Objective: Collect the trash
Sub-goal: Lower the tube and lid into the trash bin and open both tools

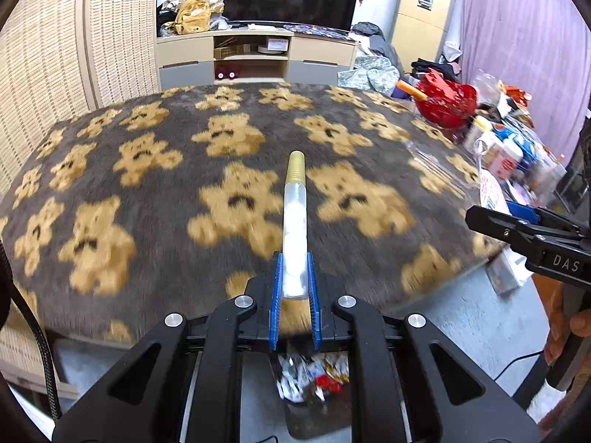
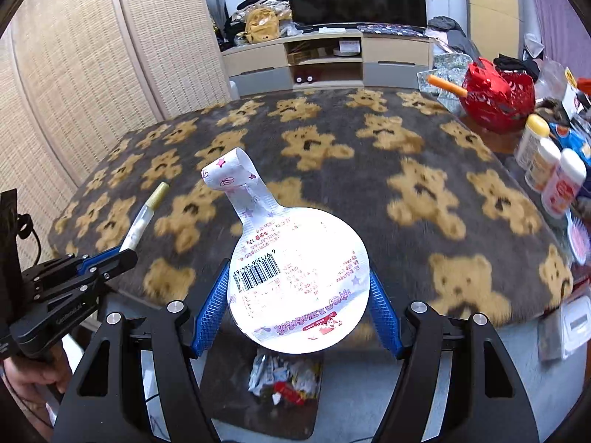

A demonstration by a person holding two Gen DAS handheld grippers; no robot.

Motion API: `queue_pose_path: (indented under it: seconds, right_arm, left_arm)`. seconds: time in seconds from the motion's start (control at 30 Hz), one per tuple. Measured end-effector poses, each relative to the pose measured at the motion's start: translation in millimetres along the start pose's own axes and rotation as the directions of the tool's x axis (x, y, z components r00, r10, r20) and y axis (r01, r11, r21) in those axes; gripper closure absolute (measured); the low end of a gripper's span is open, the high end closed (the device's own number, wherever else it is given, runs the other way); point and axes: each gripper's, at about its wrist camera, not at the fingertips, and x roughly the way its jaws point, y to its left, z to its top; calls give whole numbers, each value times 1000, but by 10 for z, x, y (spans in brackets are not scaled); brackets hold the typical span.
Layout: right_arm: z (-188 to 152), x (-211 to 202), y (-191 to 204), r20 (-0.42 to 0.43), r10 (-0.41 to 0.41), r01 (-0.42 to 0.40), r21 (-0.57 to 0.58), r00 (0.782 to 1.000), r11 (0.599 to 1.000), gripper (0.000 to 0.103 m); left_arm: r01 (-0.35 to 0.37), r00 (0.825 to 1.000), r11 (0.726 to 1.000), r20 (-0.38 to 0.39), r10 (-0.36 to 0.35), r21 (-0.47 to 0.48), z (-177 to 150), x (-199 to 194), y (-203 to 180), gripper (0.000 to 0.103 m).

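Carrying both finds toward the trash bin (image 2: 273,380) below: left hand-held gripper (image 1: 294,288) clenching the gold-capped tube (image 1: 294,229), right hand-held gripper (image 2: 299,291) clamping the round printed lid (image 2: 299,280). Centring each over the bin before releasing, keeping clear of the bear-print worktop (image 2: 424,199).
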Motion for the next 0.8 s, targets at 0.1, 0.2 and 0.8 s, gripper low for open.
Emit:
queue_pose_path:
  seconds: [0.1, 0.2, 0.8]
  right_arm:
    - [-242, -75, 20, -12, 27, -27, 18, 1000, 999, 33]
    - [-482, -92, 11, -34, 57, -56, 45, 998, 997, 33]
    - [-1565, 753, -57, -301, 83, -35, 162, 950, 986, 33]
  left_arm:
    - [6, 1000, 1000, -9, -6, 2, -240, -105, -56, 91]
    - [18, 999, 1000, -27, -18, -3, -477, -147, -89, 91]
    - [63, 959, 996, -271, -77, -60, -1638, 687, -107, 91]
